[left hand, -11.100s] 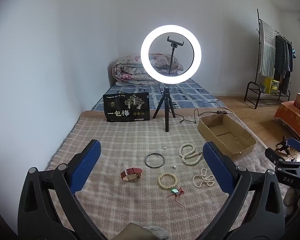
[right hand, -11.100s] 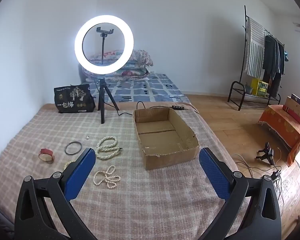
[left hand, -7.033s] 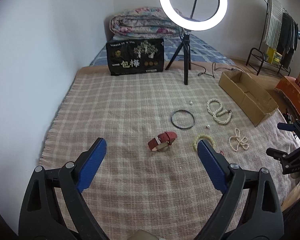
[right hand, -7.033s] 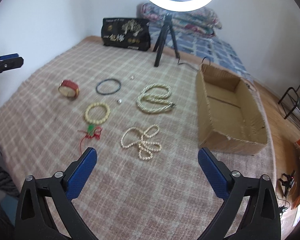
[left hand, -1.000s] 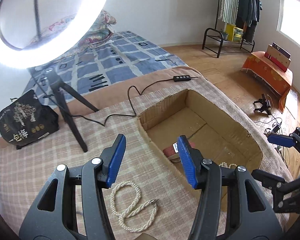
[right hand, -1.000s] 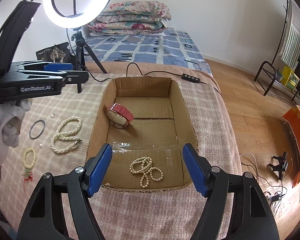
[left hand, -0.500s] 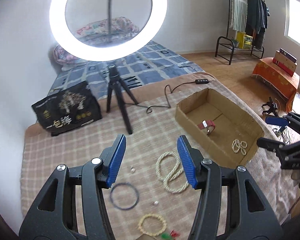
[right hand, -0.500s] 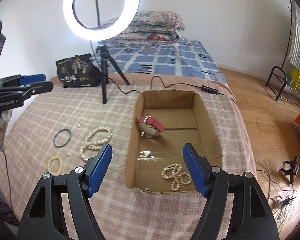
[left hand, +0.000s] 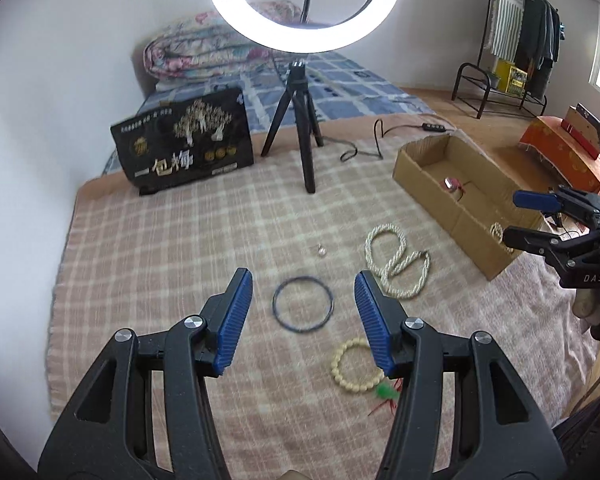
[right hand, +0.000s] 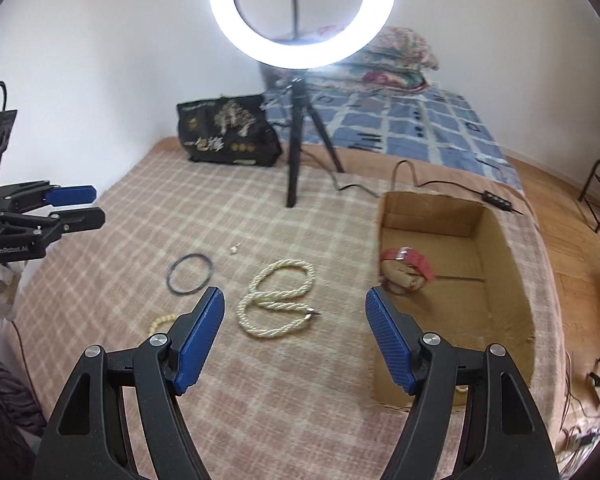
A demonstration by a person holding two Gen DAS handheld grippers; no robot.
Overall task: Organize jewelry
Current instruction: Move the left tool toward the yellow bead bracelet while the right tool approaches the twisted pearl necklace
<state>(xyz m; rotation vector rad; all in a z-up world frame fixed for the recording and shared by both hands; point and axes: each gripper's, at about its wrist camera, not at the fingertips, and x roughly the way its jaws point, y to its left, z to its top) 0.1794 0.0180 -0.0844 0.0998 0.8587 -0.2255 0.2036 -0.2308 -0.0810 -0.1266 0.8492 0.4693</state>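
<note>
Your left gripper hovers empty, fingers wide, framing the black ring; bead bracelet just right. Your right gripper is empty too, fingers wide, over the rope necklace on the blanket. Beyond, the box holds the red watch. Ring light at the back.

You have a lit ring light on its tripod. Left of the tripod stands a black bag; behind it, folded quilts.
</note>
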